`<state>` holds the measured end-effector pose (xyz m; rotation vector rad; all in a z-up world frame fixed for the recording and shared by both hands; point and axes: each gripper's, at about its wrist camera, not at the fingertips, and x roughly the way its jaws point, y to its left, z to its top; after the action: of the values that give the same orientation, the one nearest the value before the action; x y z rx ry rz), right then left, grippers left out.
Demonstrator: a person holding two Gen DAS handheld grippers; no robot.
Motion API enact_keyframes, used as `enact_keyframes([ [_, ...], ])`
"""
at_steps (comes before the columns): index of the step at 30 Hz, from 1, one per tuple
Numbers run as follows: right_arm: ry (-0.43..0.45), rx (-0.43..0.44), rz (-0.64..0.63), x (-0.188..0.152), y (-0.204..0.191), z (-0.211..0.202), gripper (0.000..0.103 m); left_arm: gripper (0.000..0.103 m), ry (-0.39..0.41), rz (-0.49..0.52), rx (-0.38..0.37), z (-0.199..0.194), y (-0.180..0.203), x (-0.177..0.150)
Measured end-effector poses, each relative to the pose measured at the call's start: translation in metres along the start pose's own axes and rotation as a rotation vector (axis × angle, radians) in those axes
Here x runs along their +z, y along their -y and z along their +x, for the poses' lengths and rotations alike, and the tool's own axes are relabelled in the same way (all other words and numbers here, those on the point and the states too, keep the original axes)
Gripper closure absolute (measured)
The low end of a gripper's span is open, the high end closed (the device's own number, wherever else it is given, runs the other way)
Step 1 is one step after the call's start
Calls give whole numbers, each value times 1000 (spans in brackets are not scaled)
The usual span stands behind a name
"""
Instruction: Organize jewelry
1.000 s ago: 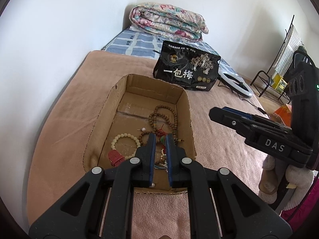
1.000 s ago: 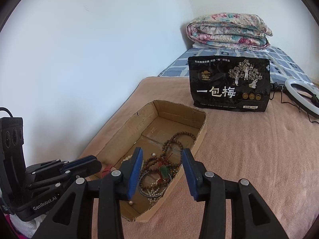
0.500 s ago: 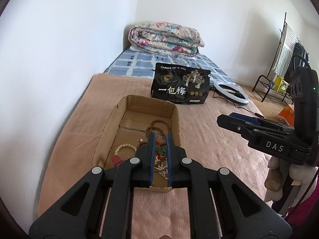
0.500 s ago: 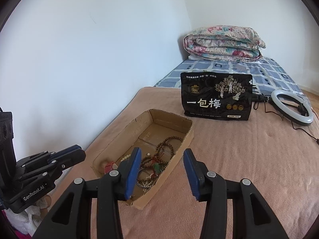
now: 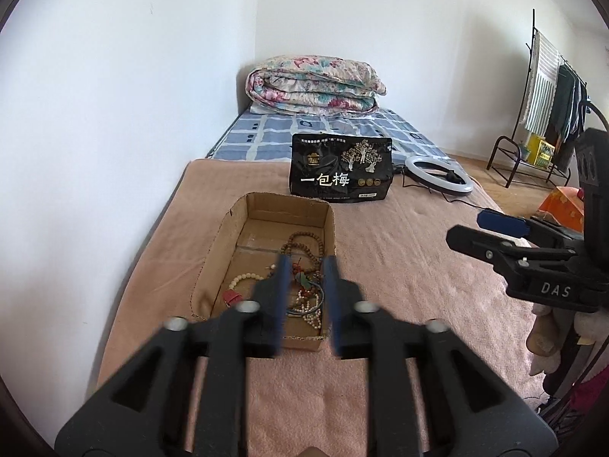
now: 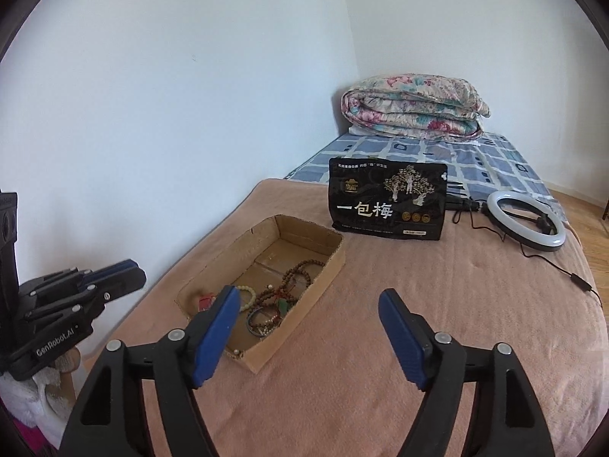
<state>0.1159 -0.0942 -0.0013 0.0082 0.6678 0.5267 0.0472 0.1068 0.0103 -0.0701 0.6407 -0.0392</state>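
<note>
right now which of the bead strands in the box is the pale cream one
The cream bead bracelet, a small closed ring beside the red piece. The brown bead strand is darker and longer, looping toward the cardboard box far end.

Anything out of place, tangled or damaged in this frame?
Yes. In the cardboard box, the brown bead strand, the dark bangle and small pale beads lie in an overlapping heap, while the cream bracelet and a red item lie beside it. The box's rim is rough-cut. Both tools, left and right, hold nothing.
</note>
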Motion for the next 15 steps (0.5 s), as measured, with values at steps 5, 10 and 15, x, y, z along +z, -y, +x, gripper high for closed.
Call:
enact_keyframes([
  [5,10,-32,-6,-11,8,-12,10,48,34,5,-2,-12,5,0],
  [10,39,-93,-3,-23,15,-24,0,33,33,-22,-17,-16,7,0],
  [15,44,-144,-13,-28,18,-27,0,25,51,-1,14,-19,13,2],
])
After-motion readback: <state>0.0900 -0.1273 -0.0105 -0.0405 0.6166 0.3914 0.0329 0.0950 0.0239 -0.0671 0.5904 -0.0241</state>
